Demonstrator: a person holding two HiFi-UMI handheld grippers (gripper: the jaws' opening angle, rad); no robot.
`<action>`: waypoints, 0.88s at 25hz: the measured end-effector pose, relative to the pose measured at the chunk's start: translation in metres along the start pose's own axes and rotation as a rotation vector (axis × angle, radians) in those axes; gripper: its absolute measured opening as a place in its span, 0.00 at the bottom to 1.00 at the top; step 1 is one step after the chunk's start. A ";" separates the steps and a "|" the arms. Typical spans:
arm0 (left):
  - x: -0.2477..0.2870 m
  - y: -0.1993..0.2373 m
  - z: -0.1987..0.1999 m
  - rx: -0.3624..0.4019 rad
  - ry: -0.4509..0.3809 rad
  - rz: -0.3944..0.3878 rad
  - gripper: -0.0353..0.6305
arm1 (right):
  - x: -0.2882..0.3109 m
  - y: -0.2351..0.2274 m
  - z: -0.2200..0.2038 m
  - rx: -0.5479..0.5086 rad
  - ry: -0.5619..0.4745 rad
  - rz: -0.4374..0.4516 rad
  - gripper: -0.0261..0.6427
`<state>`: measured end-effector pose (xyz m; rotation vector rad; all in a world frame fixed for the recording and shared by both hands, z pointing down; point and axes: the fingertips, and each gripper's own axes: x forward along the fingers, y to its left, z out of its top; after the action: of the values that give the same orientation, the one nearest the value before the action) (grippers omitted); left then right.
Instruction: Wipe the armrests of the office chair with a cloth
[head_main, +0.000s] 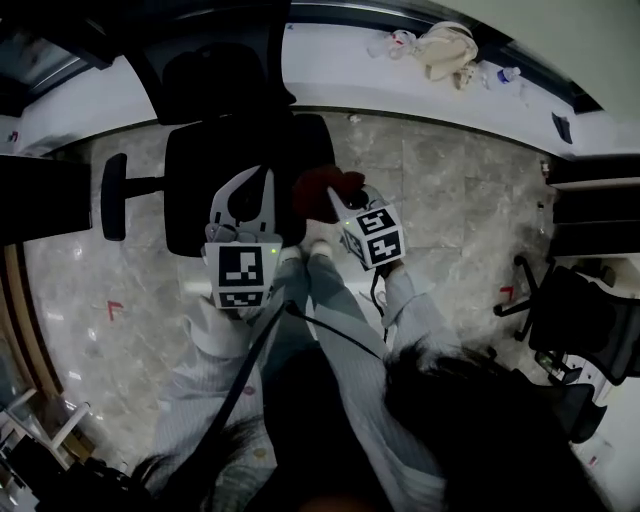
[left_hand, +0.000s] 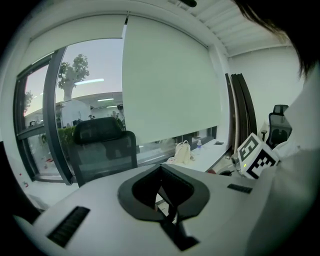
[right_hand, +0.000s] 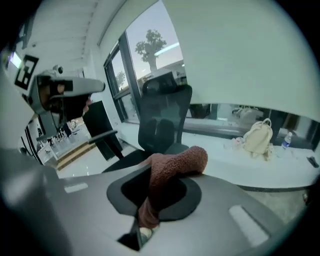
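Note:
The black office chair (head_main: 235, 150) stands in front of me, its left armrest (head_main: 113, 196) sticking out to the side. My right gripper (head_main: 340, 200) is shut on a dark red fluffy cloth (head_main: 322, 188), held over the seat's right edge. In the right gripper view the cloth (right_hand: 172, 172) bulges up out of the jaws of the right gripper (right_hand: 150, 205), with the chair (right_hand: 162, 122) and an armrest (right_hand: 102, 135) beyond. My left gripper (head_main: 243, 200) hovers over the seat's front. Its jaws meet with nothing between them in the left gripper (left_hand: 162, 175) view.
A white window ledge (head_main: 330, 70) behind the chair carries a beige backpack (head_main: 445, 45) and a water bottle (head_main: 508, 73). A second black chair (head_main: 580, 325) stands at the right and a dark desk (head_main: 40, 200) at the left. The floor is marble tile (head_main: 450, 200).

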<state>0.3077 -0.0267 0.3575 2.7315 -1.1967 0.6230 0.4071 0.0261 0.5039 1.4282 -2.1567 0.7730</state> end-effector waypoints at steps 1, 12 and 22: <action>-0.006 -0.002 0.009 0.007 -0.013 -0.004 0.06 | -0.016 0.004 0.019 -0.003 -0.060 -0.005 0.08; -0.055 -0.007 0.129 0.026 -0.233 0.014 0.06 | -0.196 0.042 0.198 -0.175 -0.573 -0.144 0.08; -0.058 -0.026 0.142 0.065 -0.250 -0.013 0.06 | -0.216 0.048 0.193 -0.191 -0.576 -0.151 0.07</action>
<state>0.3376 -0.0039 0.2061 2.9380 -1.2257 0.3311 0.4329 0.0609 0.2138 1.8427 -2.4005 0.0907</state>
